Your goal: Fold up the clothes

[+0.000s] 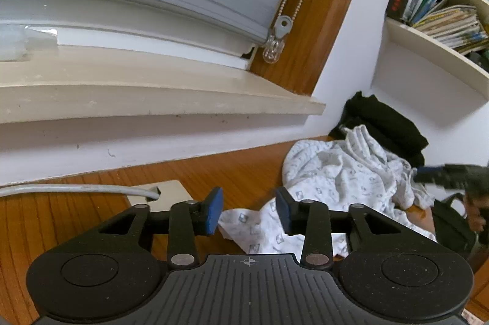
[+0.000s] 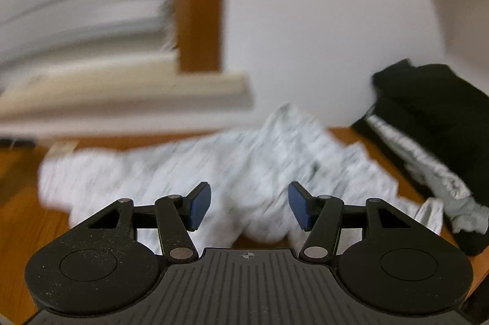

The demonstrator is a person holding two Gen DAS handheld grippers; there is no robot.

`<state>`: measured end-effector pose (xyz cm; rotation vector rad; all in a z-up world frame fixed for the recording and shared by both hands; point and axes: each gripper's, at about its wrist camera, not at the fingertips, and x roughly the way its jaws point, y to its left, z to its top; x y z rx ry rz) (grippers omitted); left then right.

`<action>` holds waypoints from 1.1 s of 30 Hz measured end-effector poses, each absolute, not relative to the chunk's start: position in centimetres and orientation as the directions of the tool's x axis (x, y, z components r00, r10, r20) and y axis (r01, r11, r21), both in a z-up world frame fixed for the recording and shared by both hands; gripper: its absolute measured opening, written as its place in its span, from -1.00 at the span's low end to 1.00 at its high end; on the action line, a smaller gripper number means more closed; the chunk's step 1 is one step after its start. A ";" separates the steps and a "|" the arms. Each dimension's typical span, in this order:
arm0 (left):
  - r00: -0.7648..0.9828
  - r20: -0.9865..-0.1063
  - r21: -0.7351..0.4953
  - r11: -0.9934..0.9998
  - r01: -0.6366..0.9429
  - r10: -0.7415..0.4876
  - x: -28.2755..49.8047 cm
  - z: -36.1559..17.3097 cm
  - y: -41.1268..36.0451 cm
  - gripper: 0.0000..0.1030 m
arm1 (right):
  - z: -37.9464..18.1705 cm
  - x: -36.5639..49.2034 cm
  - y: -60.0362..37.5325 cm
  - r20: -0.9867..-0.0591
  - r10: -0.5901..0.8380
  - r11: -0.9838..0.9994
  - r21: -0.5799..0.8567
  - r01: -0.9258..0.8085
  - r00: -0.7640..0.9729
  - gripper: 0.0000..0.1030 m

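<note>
Crumpled white garment [image 1: 336, 172] sprawls lengthwise along the wall; both grippers' fingers [image 1: 214, 210] apart, empty.

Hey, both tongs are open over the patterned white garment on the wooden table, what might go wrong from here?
1. The patterned garment lies crumpled, so the left tongs may pinch several layers at once.
2. It touches the black clothes; pulling could drag them along.
3. The right-wrist view is blurred, so the right tongs may miss the edge.
</note>
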<state>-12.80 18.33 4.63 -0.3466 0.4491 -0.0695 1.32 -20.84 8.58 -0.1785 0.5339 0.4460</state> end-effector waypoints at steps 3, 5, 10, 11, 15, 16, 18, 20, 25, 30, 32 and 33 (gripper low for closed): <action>0.895 -0.424 -0.335 0.942 -0.016 -0.136 -12.8 4.5 18.3 -0.08 | 7.7 -1.2 -19.8 -0.551 0.391 0.860 -0.066 -0.505 0.738 0.09; 0.892 -0.431 -0.329 0.944 -0.019 -0.133 -12.7 4.3 18.3 -0.08 | 7.1 -2.8 -19.1 -0.561 0.405 0.844 -0.074 -0.531 0.722 0.08; 0.888 -0.443 -0.318 0.948 -0.027 -0.123 -12.6 4.2 18.3 -0.08 | 5.7 -6.1 -18.0 -0.581 0.440 0.809 -0.074 -0.583 0.685 -0.10; 0.888 -0.445 -0.314 0.949 -0.028 -0.121 -12.6 4.2 18.3 -0.07 | 5.3 -6.6 -17.7 -0.584 0.450 0.801 -0.071 -0.595 0.675 -0.10; 0.885 -0.450 -0.297 0.955 -0.024 -0.118 -12.6 4.2 18.0 0.03 | 4.3 -8.0 -16.0 -0.603 0.490 0.761 -0.056 -0.646 0.630 -0.10; 0.885 -0.449 -0.297 0.955 -0.022 -0.119 -12.6 4.2 18.0 0.03 | 4.0 -8.2 -15.5 -0.608 0.491 0.753 -0.064 -0.655 0.624 -0.10; 0.886 -0.448 -0.296 0.955 -0.019 -0.122 -12.7 4.2 18.0 0.04 | 3.5 -8.2 -14.6 -0.621 0.487 0.740 -0.079 -0.668 0.614 -0.10; 0.885 -0.448 -0.296 0.955 -0.013 -0.127 -12.7 4.2 17.9 0.07 | 3.5 -7.8 -14.4 -0.625 0.476 0.740 -0.095 -0.666 0.618 -0.10; 0.884 -0.448 -0.286 0.958 0.000 -0.133 -12.7 4.4 17.6 0.08 | 4.1 -6.7 -14.6 -0.613 0.453 0.753 -0.125 -0.646 0.647 -0.86; 0.878 -0.454 -0.273 0.962 0.024 -0.151 -12.6 4.4 17.1 0.11 | 8.8 -6.1 -18.0 -0.494 0.451 0.820 -0.100 -0.563 0.744 -0.90; 0.874 -0.457 -0.260 0.965 0.044 -0.163 -12.6 4.3 16.6 0.12 | 10.5 -6.0 -19.3 -0.452 0.428 0.843 -0.112 -0.526 0.783 -0.97; 0.873 -0.459 -0.254 0.966 0.053 -0.168 -12.6 4.3 16.4 0.13 | 11.3 -5.9 -19.9 -0.434 0.416 0.854 -0.115 -0.507 0.799 -0.97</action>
